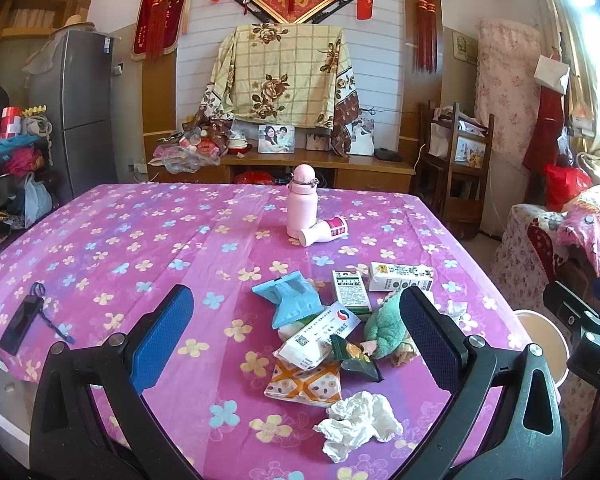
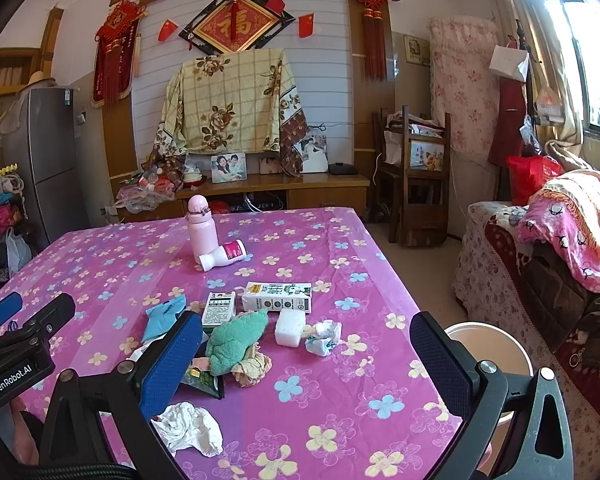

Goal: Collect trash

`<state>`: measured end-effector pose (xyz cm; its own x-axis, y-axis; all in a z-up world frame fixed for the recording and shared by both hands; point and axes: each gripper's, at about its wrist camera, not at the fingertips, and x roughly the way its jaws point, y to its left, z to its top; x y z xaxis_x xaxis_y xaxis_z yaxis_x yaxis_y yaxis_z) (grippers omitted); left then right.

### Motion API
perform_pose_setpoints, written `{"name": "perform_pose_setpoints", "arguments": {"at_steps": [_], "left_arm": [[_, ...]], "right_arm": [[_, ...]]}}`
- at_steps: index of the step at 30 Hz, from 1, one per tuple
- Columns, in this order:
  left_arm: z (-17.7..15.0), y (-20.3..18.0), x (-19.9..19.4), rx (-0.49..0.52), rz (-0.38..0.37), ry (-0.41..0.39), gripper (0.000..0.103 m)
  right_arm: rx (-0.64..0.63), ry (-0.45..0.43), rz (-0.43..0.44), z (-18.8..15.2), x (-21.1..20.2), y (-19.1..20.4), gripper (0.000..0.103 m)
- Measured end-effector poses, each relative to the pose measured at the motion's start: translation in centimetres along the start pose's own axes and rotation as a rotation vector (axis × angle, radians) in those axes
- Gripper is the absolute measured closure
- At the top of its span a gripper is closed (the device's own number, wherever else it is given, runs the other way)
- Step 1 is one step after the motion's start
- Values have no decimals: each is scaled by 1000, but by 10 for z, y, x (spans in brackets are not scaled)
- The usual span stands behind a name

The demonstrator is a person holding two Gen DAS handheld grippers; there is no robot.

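floral table (image 2: 340,380), litter pile (image 1: 320,344), pink bottle (image 1: 302,200)

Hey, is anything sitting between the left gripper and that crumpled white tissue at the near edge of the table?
Nothing visible. The left hand-held gripper is open and the tissue lies between its fingers, apart from the orange packet just beyond.

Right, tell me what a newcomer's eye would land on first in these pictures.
First the bright pink flowered tablecloth covering the table, with a heap of litter near its front edge: a crumpled tissue, a milk carton, a green cloth and wrappers. Behind the heap a pink bottle stands upright with a small white bottle lying beside it. On the back wall hangs a red and gold diamond plaque above a flowered sheet.
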<state>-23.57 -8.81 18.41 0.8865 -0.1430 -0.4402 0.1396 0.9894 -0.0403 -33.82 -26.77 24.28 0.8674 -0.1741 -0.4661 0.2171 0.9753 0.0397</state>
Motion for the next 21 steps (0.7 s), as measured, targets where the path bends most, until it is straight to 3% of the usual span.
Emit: {"name": "perform_pose_setpoints", "arguments": {"at_steps": [21], "left_arm": [[1,2,0,-2,0,-4,1]], "right_arm": [[20,20,6,1,6,-7,0]]}}
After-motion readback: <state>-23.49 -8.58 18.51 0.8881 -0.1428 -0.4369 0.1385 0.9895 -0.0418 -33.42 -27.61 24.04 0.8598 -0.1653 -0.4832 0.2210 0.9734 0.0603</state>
